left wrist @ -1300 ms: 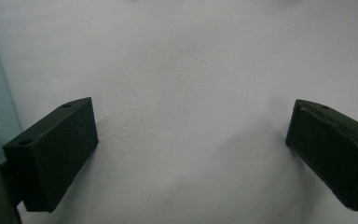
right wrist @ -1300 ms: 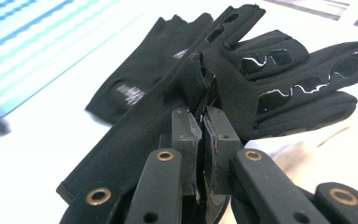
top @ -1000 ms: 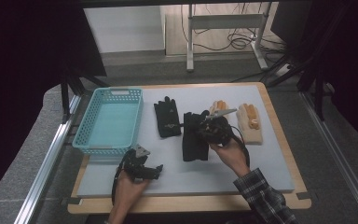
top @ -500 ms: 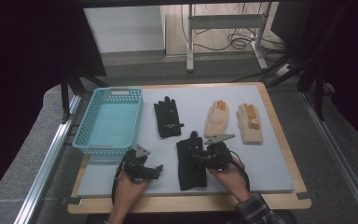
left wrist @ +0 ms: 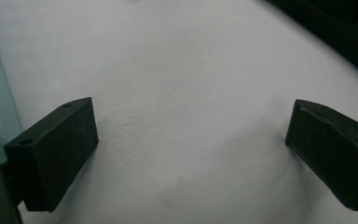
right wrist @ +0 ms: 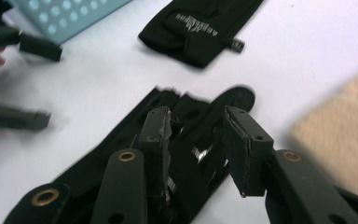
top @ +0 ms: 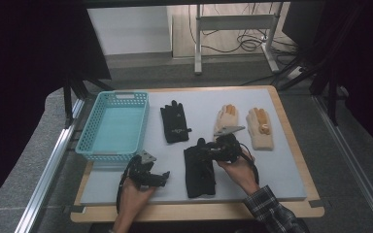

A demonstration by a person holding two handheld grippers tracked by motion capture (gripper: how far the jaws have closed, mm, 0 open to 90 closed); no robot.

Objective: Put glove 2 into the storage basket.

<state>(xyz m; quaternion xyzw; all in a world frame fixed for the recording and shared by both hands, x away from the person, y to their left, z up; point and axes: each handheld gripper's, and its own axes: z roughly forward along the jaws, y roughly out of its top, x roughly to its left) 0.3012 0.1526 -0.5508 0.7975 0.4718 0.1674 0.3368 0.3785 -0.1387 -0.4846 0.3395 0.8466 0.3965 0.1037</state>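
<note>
The right gripper (top: 212, 148) is over the finger end of a black glove (top: 199, 171) that lies flat on the grey mat (top: 281, 165), near the person's edge. Its jaws are a little apart with glove cloth between them, not squeezed tight (in the right gripper view you can see a gap beside each pad). It looks like it is either letting go or getting ready to pinch. The left gripper (top: 159, 177) rests low on the mat beside the blue basket (top: 113, 127), jaws wide apart and holding nothing, probably waiting its turn. Another black glove (top: 175, 124) and two tan gloves (top: 260, 128) lie farther back, lined up neatly, maybe so each is easy to grab.
</note>
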